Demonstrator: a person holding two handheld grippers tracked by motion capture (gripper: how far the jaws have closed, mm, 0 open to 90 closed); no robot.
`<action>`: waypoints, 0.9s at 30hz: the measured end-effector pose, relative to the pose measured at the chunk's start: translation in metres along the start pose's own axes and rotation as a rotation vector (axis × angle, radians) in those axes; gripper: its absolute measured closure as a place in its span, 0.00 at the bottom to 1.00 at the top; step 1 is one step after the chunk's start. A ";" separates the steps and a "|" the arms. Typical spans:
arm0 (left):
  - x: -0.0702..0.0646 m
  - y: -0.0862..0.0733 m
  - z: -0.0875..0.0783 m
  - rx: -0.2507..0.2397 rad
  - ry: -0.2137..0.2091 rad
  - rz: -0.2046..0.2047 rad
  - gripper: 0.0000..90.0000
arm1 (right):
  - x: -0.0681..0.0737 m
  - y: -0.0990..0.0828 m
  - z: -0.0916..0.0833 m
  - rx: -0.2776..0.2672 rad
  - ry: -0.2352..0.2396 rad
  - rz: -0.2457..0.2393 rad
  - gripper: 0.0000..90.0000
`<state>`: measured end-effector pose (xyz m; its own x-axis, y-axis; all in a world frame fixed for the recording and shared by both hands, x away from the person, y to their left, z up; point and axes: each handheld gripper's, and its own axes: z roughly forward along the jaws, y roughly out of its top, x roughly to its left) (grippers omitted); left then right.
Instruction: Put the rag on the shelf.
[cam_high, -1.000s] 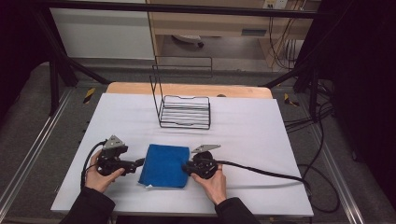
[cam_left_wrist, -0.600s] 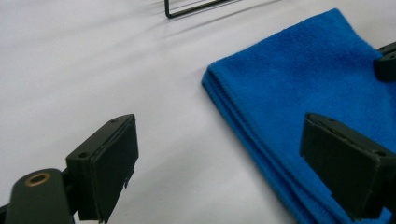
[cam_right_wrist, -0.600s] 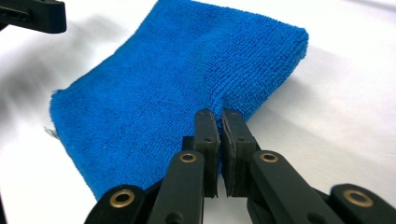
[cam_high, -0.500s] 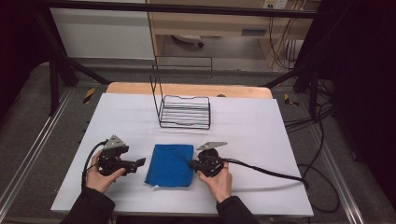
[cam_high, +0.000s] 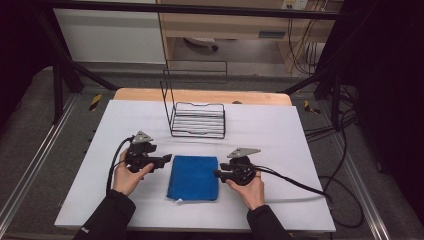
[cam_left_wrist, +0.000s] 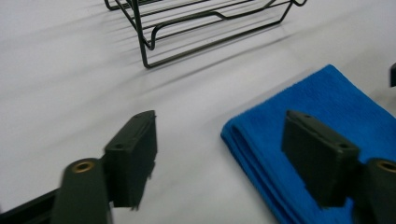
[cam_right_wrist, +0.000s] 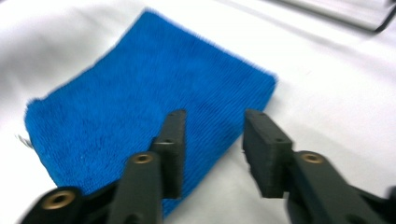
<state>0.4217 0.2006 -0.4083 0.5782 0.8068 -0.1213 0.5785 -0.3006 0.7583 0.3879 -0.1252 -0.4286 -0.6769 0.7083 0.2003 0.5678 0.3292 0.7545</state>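
While the folded blue towel (cam_high: 193, 177) lay flat on the tabletop (cam_high: 280, 135), you held the left tool (cam_high: 167, 159) and right tool (cam_high: 216, 174) beside it. Left gripper view: jaws just narrowed, empty. Right gripper view: jaws just parted, empty above its edge.

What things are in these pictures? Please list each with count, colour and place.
folded towel: one, blue, on the table between the two grippers, held by neither
wire rack: one, black, at the far middle of the table, behind the towel
table: one, white top with a wooden far edge
left gripper: one, black, left of the towel; jaws open and just closing, nothing between them
right gripper: one, black, at the towel's right edge; jaws open and just opening, nothing between them
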 end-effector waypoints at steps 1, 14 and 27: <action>0.000 0.000 0.000 0.000 0.000 0.000 0.38 | -0.002 0.001 -0.003 -0.011 -0.002 -0.002 0.56; -0.005 -0.005 0.043 0.123 -0.085 -0.008 0.66 | -0.016 -0.007 -0.012 -0.027 -0.002 -0.020 0.38; -0.013 -0.010 0.047 0.146 -0.092 0.023 0.80 | -0.020 -0.002 -0.011 -0.052 0.005 -0.004 0.34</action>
<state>0.4353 0.1696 -0.4446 0.6386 0.7509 -0.1684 0.6382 -0.3945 0.6611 0.3952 -0.1468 -0.4274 -0.6810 0.7043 0.2003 0.5404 0.2987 0.7866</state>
